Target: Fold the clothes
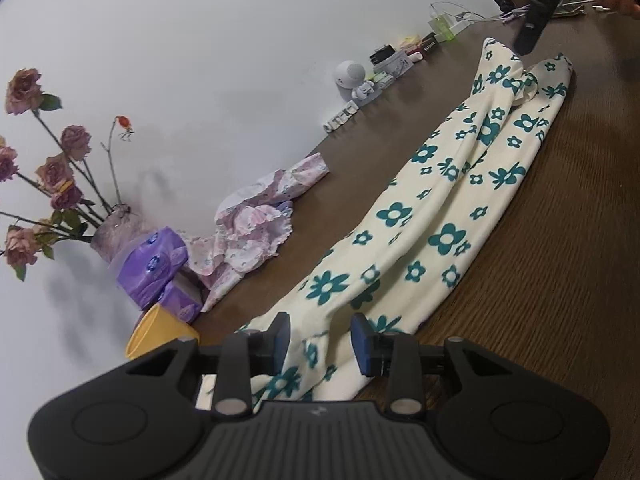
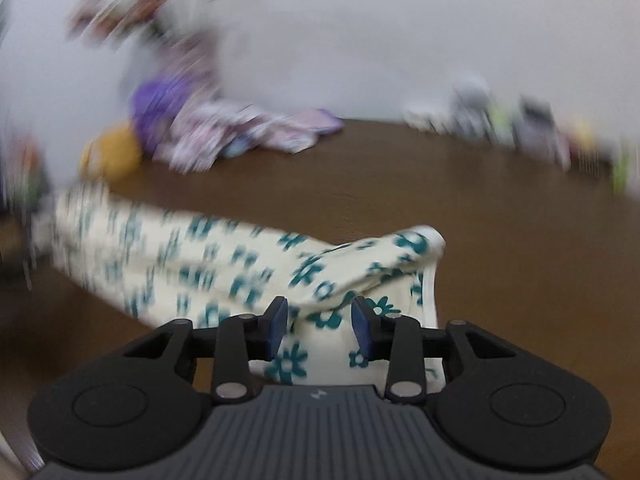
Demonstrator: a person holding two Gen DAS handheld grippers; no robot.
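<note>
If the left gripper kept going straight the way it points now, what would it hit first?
Most likely the cream floral garment: the left gripper points down along it, jaws open, with nothing but the cloth below and ahead of them. How close the fingertips are to the fabric is unclear from this view.

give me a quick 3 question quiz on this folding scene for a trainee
1. True or false: the left claw is clamped on the floral garment.
2. Which sits closest to the vase of roses? A) purple tissue packs B) white robot figurine C) green bag
3. Fill in: the floral garment lies in a long strip on the ____ table.

Key: 1 false, its pads stand apart above the cloth; 2 A; 3 wooden.
</note>
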